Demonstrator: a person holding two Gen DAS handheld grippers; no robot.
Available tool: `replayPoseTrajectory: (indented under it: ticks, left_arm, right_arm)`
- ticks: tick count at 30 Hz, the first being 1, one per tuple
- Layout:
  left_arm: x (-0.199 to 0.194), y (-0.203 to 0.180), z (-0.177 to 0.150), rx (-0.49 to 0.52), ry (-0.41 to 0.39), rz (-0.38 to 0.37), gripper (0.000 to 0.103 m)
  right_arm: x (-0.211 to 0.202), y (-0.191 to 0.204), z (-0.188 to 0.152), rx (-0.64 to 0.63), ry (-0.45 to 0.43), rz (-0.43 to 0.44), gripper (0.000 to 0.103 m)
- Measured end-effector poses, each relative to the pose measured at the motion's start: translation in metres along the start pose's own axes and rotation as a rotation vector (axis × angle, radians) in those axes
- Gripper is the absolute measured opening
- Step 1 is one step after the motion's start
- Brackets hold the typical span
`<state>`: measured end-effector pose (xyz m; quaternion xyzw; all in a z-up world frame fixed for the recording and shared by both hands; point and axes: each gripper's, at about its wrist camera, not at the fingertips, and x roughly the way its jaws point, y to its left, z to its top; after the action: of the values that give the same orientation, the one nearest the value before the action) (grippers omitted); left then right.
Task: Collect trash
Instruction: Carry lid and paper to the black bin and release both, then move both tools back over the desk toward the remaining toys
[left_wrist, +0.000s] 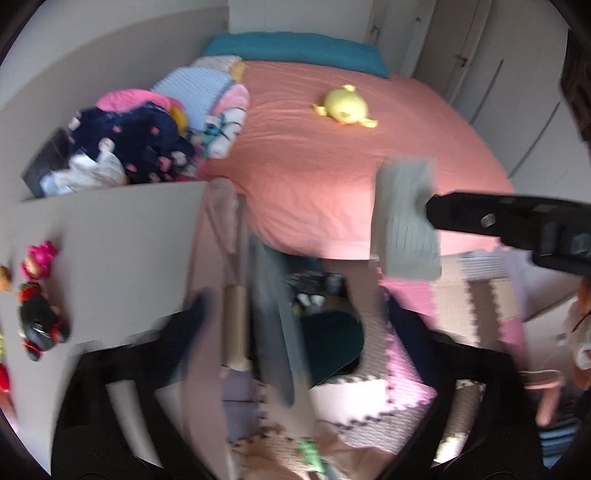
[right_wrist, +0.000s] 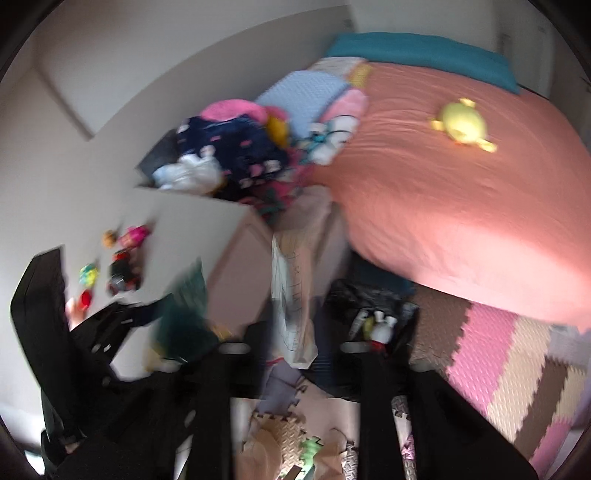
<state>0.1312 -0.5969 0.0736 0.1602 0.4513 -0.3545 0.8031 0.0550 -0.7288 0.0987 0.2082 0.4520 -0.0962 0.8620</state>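
Both views are motion-blurred. In the left wrist view my left gripper (left_wrist: 295, 325) holds a flat dark grey-green piece (left_wrist: 277, 325) between its fingers. My right gripper reaches in from the right in that view, its grey pad (left_wrist: 404, 221) above the bed's edge. In the right wrist view my right gripper (right_wrist: 291, 347) is open and empty. Beyond it lies a black trash bag (right_wrist: 373, 299) on the floor with white bottles (right_wrist: 382, 325) in it. My left gripper (right_wrist: 147, 314) shows at the left, holding the dark green piece (right_wrist: 183, 314).
A bed with a salmon-pink cover (right_wrist: 461, 206) and a yellow plush toy (right_wrist: 461, 123) fills the right. A white cabinet (right_wrist: 192, 236) with small toys (right_wrist: 125, 258) stands left; clothes (right_wrist: 236, 155) are piled behind it. A white bag (right_wrist: 291, 295) leans between them. Foam puzzle mats (right_wrist: 509, 362) cover the floor.
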Motion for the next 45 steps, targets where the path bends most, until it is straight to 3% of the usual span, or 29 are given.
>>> replayPoseTrajectory:
  ticks: [3,10,19,32,45]
  left_arm:
    - [0.001,-0.001,-0.001,-0.015,0.006,0.007,0.097]
    - [-0.008,0.007,0.001,-0.041,-0.001,0.020,0.097]
    - [-0.016,0.027,-0.007,-0.075,-0.011,0.037,0.097]
    - [-0.054,0.112,-0.048,-0.210,-0.024,0.130,0.097]
    - [-0.110,0.219,-0.119,-0.421,-0.045,0.255,0.097]
  right_arm:
    - [-0.007,-0.006,0.001,0.000,-0.037,-0.031,0.066]
    - [-0.009,-0.003,0.005,-0.005,-0.046,-0.016,0.066]
    - [-0.004,0.025,0.009,-0.044,-0.038,0.008,0.066]
    - [0.027,0.128,0.006,-0.174,0.011,0.107,0.066]
    - [0.064,0.248,-0.009,-0.326,0.081,0.189,0.066]
